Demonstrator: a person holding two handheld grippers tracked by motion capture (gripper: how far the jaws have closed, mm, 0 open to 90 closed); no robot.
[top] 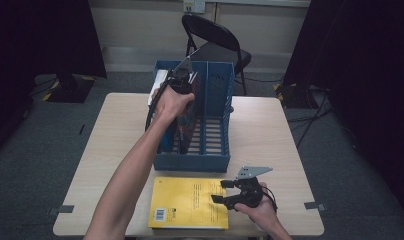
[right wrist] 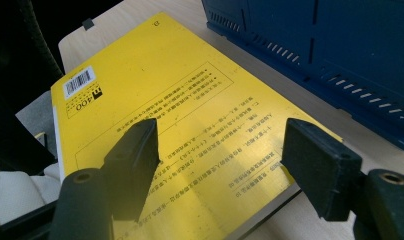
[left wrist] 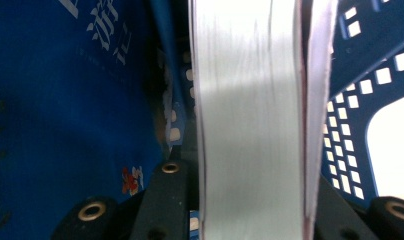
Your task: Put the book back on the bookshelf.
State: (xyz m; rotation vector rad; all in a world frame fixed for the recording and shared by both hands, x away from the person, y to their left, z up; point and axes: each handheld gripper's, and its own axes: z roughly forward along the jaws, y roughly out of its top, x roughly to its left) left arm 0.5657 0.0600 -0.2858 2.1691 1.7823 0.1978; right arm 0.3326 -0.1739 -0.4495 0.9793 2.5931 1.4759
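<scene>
The work in hand is filing books upright into the blue perforated plastic file rack (top: 210,150), which stands at the centre of the light wooden tabletop (top: 115,145).

Left tool (top: 181,80): positioned over the rack's rear, at 12 o'clock from the tabletop centre. In the left gripper view its jaws are clamped on the thick white-paged book (left wrist: 250,120), one jaw on each cover, with the page edge facing the camera. The book stands between the rack's blue walls, so insertion into a slot appears well advanced; whether its lower edge is seated on the rack floor cannot be determined.

Right tool (top: 225,191): positioned at 5 o'clock, hovering just above the yellow glossy paperback book (right wrist: 180,130). Its jaws stand wide apart and grip nothing.

The yellow book lies flat, back cover up, at 6 o'clock, just in front of the rack.

Judged status: one book nearly filed; release is pending. The yellow book remains to be picked up and slotted.
</scene>
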